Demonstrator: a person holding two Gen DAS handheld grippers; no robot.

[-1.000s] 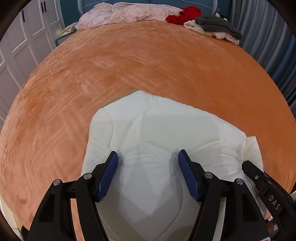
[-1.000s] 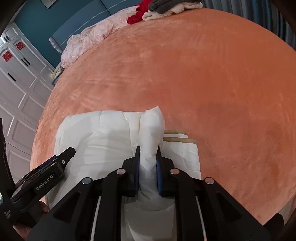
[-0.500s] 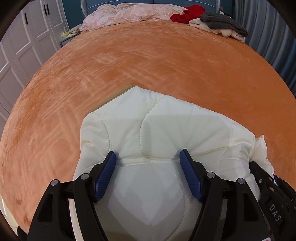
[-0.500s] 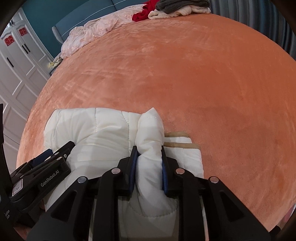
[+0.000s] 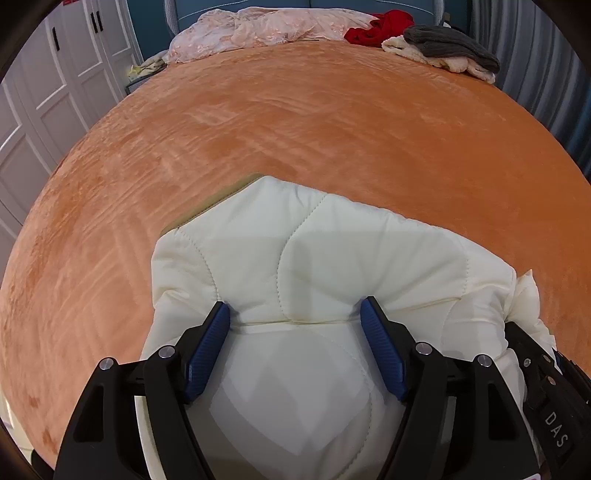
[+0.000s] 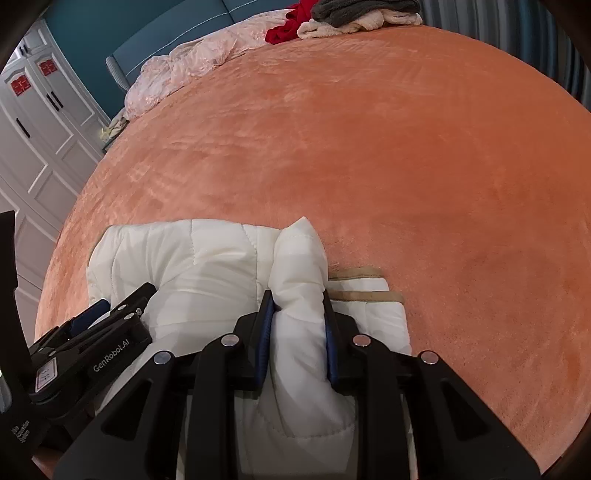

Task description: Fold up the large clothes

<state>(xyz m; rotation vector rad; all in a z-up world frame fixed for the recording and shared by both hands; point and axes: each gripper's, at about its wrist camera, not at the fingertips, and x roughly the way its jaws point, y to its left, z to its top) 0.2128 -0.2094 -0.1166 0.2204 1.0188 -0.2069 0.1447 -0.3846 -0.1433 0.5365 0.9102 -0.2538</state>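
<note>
My right gripper (image 6: 298,301) is clamped on a thick padded ridge of the white quilted jacket (image 5: 332,251), but the jaws stand wider on it than they did a second ago, so I judge the pinch is loosening. My left gripper (image 5: 294,314) has its jaws spread wide, pressed down onto the jacket's top layer with puffy fabric bulging between the blue pads (image 5: 380,354) but nothing pinched.

The jacket lies as a compact folded bundle at the near edge of the orange bedspread (image 5: 332,122), just left of centre. Over the last second the bundle has puffed up and its far edge has drawn a little closer to my left gripper, while a tan trimmed edge (image 6: 364,295) pokes out flat on the right, beside the ridge I hold. That tells me the fold is laid and I am now pressing it down and easing off; the padding is springy, so it may pop open once I let go fully.

Far across the bed sit a pink crumpled cloth (image 5: 266,27), a red garment (image 5: 373,27) and a grey knit (image 5: 447,48), well apart from my work.
</note>
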